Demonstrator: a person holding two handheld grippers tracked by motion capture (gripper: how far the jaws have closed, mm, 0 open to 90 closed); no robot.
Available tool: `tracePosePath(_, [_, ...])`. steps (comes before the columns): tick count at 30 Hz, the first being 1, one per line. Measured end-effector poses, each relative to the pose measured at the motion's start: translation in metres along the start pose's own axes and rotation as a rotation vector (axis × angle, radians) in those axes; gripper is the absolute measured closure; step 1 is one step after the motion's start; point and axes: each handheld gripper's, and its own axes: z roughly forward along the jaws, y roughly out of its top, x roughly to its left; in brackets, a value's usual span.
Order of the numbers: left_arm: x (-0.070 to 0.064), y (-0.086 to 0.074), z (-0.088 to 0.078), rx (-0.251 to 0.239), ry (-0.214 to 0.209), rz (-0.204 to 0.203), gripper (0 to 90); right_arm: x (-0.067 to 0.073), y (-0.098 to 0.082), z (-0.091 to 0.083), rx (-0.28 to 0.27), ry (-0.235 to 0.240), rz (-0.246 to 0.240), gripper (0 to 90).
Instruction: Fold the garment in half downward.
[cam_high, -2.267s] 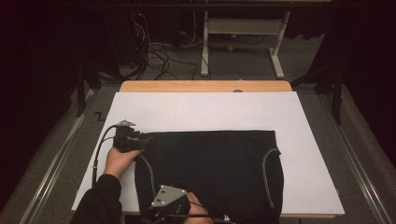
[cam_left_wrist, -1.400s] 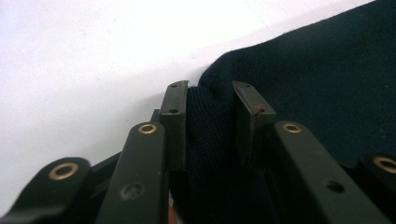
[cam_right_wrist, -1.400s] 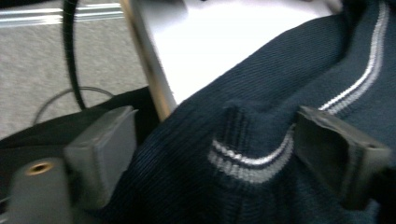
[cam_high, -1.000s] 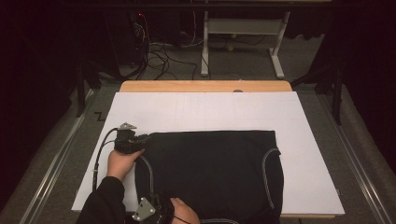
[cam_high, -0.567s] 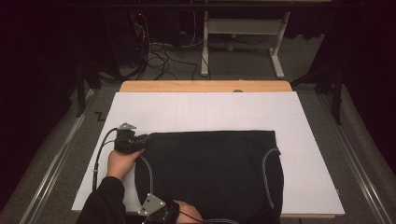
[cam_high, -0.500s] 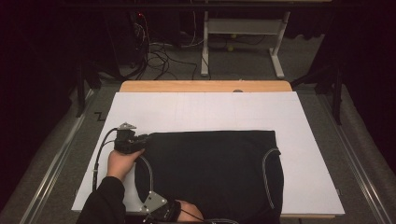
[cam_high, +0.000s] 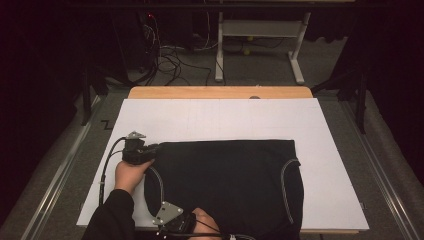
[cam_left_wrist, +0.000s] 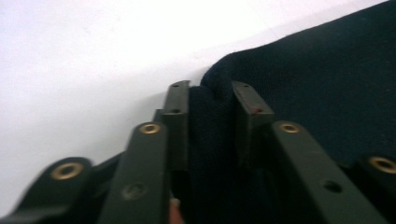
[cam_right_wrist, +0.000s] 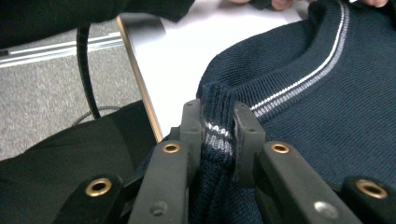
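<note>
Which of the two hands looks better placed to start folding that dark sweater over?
Neither clearly: left gripper and right gripper both pinch the sweater, at its far and near left corners. Probably both lift together.

The left gripper (cam_left_wrist: 211, 100) looked along its two black jaws, which rose from the bottom edge with brass rivets along their arms. A bunched fold of the dark knit garment (cam_left_wrist: 327, 84) stood pinched between the pads, after the jaws had just been closing on it. The rest of the cloth spread away to the right and upper right. To the left and above lay the white table (cam_left_wrist: 84, 70), slightly blurred.
</note>
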Motion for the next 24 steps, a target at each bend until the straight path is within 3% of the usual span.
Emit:
tracePosePath(2, [-0.001, 0.000, -0.001, -0.005, -0.001, -0.001, 72.7, -0.001, 0.000, -0.003, -0.010, 0.001, 0.000, 79.2])
tracePosePath(7, [0.000, 0.001, -0.004, -0.037, -0.013, -0.065, 73.8, -0.002, 0.002, -0.011, -0.048, -0.009, 0.008, 79.2])
tracePosePath(11, [-0.004, 0.006, -0.008, -0.090, -0.012, -0.094, 74.0, -0.005, 0.003, -0.019, -0.079, -0.018, 0.012, 79.2])
tracePosePath(14, [-0.007, 0.012, -0.014, -0.124, -0.010, -0.101, 73.9, -0.008, 0.005, -0.026, -0.110, -0.026, 0.019, 79.2])
tracePosePath(18, [-0.014, 0.024, -0.023, -0.162, -0.001, -0.081, 74.1, -0.012, 0.011, -0.036, -0.140, -0.037, 0.019, 79.2])
tracePosePath(24, [-0.017, 0.043, -0.036, -0.179, 0.013, -0.083, 74.0, -0.019, 0.026, -0.048, -0.170, -0.057, -0.003, 79.1])
